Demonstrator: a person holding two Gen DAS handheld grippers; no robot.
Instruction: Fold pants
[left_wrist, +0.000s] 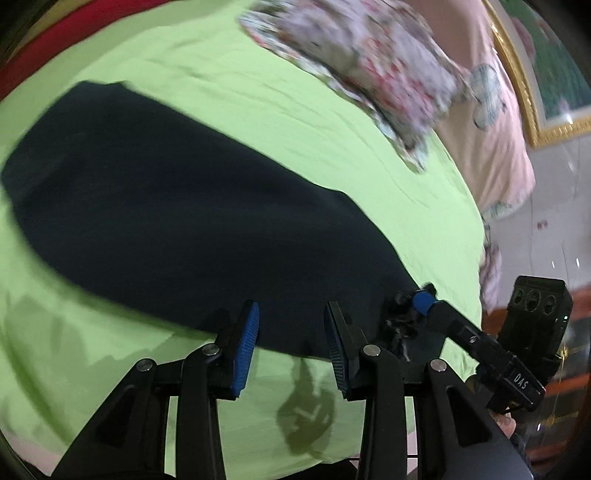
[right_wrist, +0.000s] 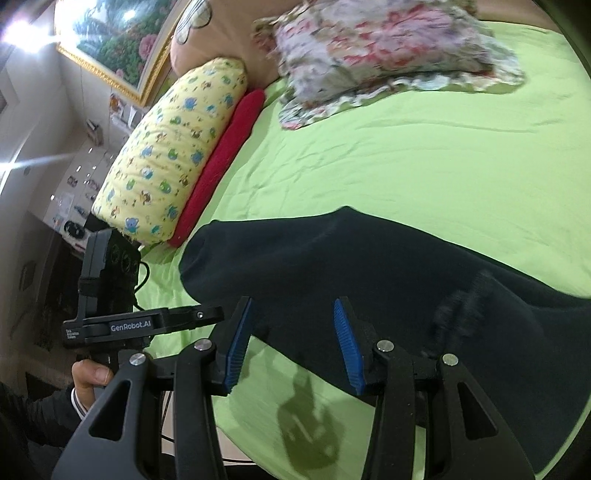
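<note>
The dark pants (left_wrist: 177, 206) lie flat on the green sheet (left_wrist: 258, 92), running 10 to 4 o'clock. Left gripper (left_wrist: 291, 347) hovers open over the near hem, right gripper (right_wrist: 291, 343) open too, both empty. Fabric looks soft and floppy, so I'd pinch the edge corners.

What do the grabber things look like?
Both are black plastic with silver round bolts and ribbed blue pads inside the jaws. The left gripper shows that, and so does the right gripper. One handle reads "GenRobot.AI", another "DAS", and a thin black cable trails off.
</note>
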